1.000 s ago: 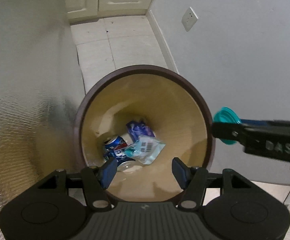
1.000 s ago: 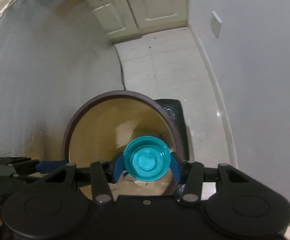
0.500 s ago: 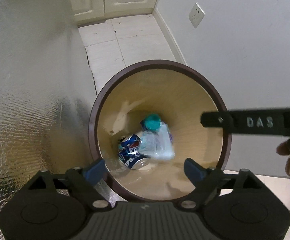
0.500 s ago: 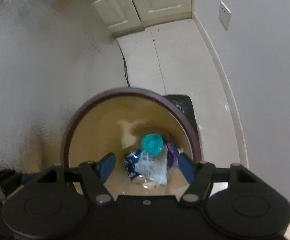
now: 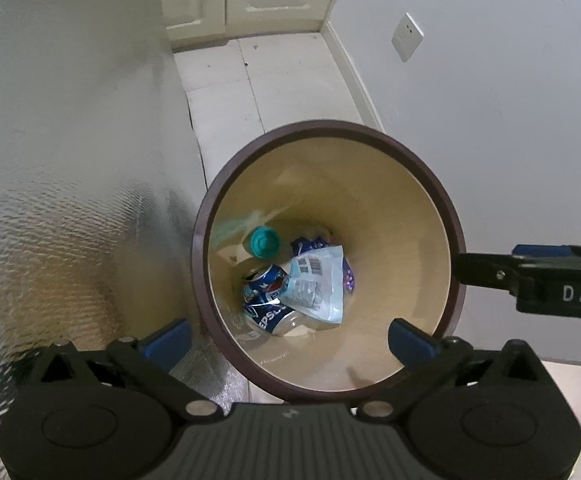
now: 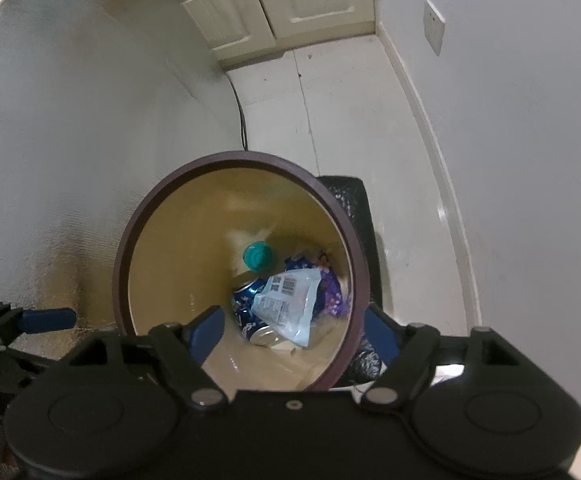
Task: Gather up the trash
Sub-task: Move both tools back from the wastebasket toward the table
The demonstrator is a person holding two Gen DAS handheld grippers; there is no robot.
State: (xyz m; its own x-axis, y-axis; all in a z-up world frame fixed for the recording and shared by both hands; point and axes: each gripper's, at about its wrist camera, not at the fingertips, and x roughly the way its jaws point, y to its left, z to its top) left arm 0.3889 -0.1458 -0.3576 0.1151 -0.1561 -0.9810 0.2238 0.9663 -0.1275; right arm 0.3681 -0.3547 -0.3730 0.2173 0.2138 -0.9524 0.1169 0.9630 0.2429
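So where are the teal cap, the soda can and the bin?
Teal cap (image 5: 264,242), left wrist view, on its round top.
Soda can (image 5: 266,296), left wrist view, on its blue side.
Bin (image 6: 124,248), right wrist view, on its dark rim.

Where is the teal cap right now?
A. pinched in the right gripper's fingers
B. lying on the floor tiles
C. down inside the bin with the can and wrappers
C: the teal cap lies at the bottom of the bin, beside the Pepsi can.
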